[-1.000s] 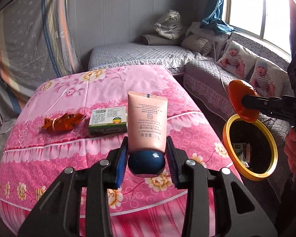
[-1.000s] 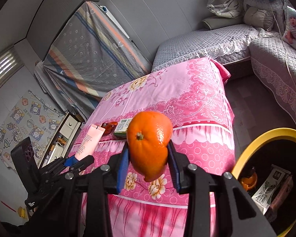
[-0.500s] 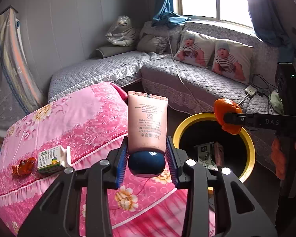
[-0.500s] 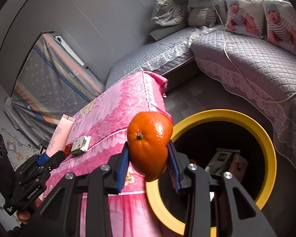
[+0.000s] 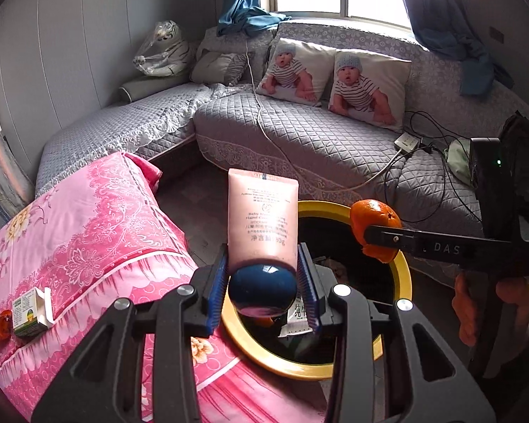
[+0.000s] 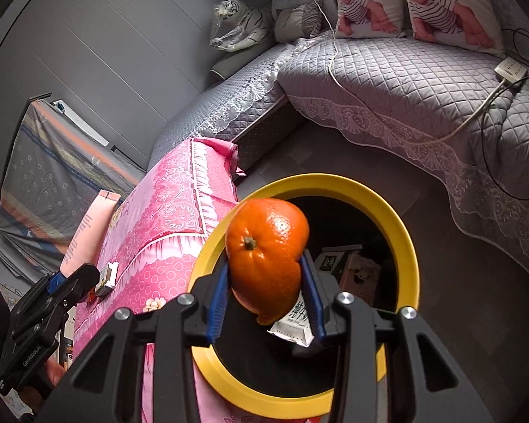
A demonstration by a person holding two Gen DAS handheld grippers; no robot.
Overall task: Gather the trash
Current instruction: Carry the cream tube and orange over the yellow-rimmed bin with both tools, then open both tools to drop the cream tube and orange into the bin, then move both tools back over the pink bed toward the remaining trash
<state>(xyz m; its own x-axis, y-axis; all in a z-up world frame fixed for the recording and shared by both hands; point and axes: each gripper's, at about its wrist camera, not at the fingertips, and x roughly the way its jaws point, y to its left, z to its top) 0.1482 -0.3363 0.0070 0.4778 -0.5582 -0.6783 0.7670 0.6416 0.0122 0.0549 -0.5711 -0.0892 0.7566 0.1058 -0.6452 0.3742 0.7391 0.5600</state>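
Trash in hand: an orange peel (image 6: 268,257), shaped like a whole fruit with its stem end toward the camera, pinched between the blue-padded fingers of the right gripper (image 6: 266,294), which are closed against its sides; the peel hangs over the near rim of a yellow-rimmed trash bin (image 6: 403,222) standing on the floor; in the left wrist view the same peel (image 5: 374,227) shows above the bin's far right rim (image 5: 403,275). Second item: a pink hand cream tube (image 5: 262,225) with a dark blue cap, standing upright in the left gripper (image 5: 262,292), whose fingers are closed on the cap end; the tube sits over the bin's left edge. Inside the bin: a white sachet (image 6: 292,324), a small white carton (image 6: 329,259) and a brown carton (image 6: 361,276), partly hidden by the fingers. Left of the bin: a table under a pink floral cloth (image 5: 88,225); on it, near its front edge, a small green-and-white box (image 5: 30,312) with an open flap, and touching it an orange wrapper (image 5: 0,324). Background: a grey quilted sofa (image 5: 299,134) with two baby-print pillows (image 5: 335,77), a white cable (image 5: 264,120) and a power strip (image 5: 407,141).
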